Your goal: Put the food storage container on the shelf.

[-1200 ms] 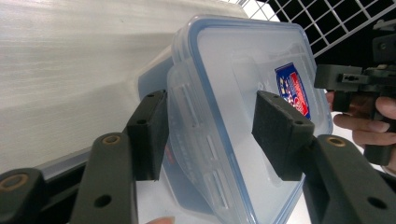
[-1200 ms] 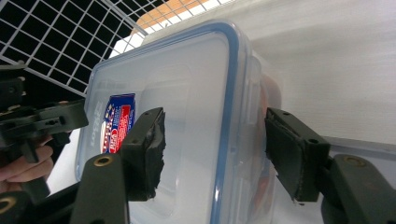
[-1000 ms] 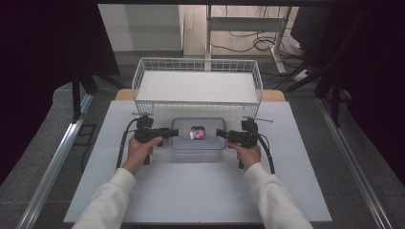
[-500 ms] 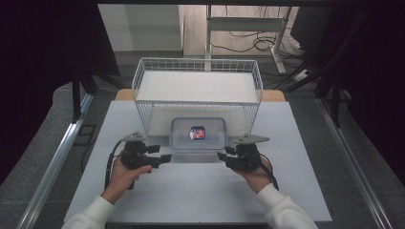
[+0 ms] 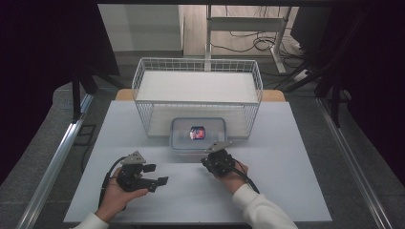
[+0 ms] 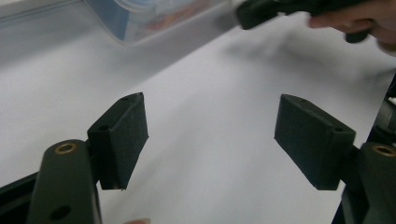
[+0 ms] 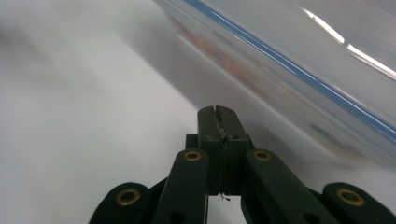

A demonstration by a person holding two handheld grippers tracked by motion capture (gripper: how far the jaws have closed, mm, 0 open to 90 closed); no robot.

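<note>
A clear lidded container with a blue rim point(image 5: 198, 141) sits on the white table point(image 5: 282, 157), its far end inside the wire basket point(image 5: 198, 71). Something red point(image 5: 197, 132) shows through its lid. My left gripper point(image 5: 156, 174) is near the front left, well short of the container. It is open, its jaws have just been opening further, and only bare table lies between its pads point(image 6: 123, 135). The container point(image 6: 154, 16) lies far ahead of it. My right gripper point(image 5: 205, 163) rests just in front of the container point(image 7: 299, 70). It is shut on nothing, the fingertips point(image 7: 217, 112) pressed together.
The white wire basket stands across the back half of the table, open toward me. Dark curtains and metal rails point(image 5: 57, 152) flank the table. In the left gripper view the other hand point(image 6: 359, 21) and its gripper point(image 6: 280, 9) sit at the top right.
Both hands have pulled back from the container's sides toward the near edge of the table, the left one farther. The container has stayed in place.
</note>
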